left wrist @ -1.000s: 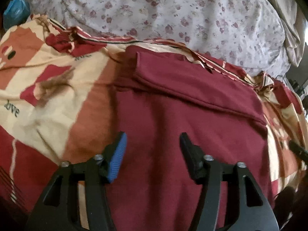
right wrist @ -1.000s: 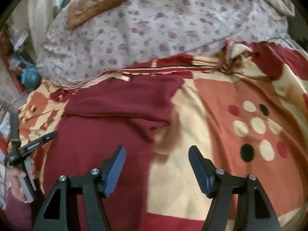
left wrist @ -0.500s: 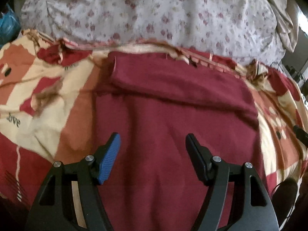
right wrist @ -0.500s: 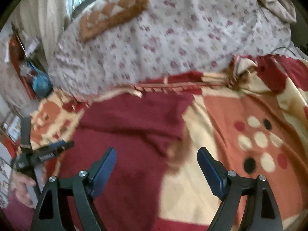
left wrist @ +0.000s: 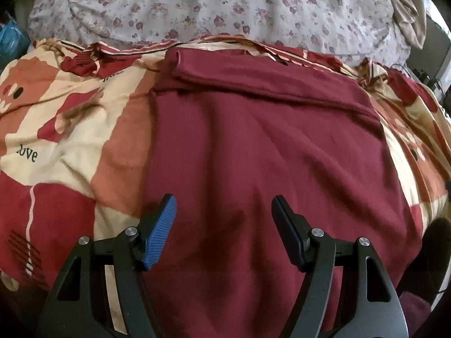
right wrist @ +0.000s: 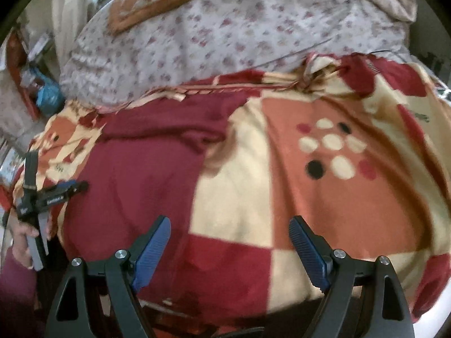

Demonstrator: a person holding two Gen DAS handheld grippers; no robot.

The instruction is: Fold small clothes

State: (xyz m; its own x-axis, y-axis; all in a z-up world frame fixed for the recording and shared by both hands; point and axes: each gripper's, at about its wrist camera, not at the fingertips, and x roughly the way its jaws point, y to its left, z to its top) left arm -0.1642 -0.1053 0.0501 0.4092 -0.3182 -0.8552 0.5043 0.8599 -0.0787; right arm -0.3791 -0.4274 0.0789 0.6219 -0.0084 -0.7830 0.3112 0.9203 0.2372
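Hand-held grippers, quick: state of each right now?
Left hand-held gripper: open, holding nothing, over the maroon garment.
Right hand-held gripper: open, empty, over the patterned blanket.

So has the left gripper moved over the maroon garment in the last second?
Yes. The left gripper sits farther right against the maroon garment, its pads now both over it.

I see the maroon garment (left wrist: 253, 146) as soft matt knit cloth, faintly creased, with a folded band along the bed's far edge. Under it the patchwork blanket (left wrist: 70, 129) looks like fuzzy, matt fleece. The floral sheet (left wrist: 225, 5) behind reads as thin, crumpled cotton. On my left gripper (left wrist: 224, 225) the frame is smooth black plastic with 4 shiny metal screw heads; its fingers (left wrist: 159, 233) carry ribbed blue rubbery pads. My right gripper (right wrist: 229, 249) looks built of the same materials.
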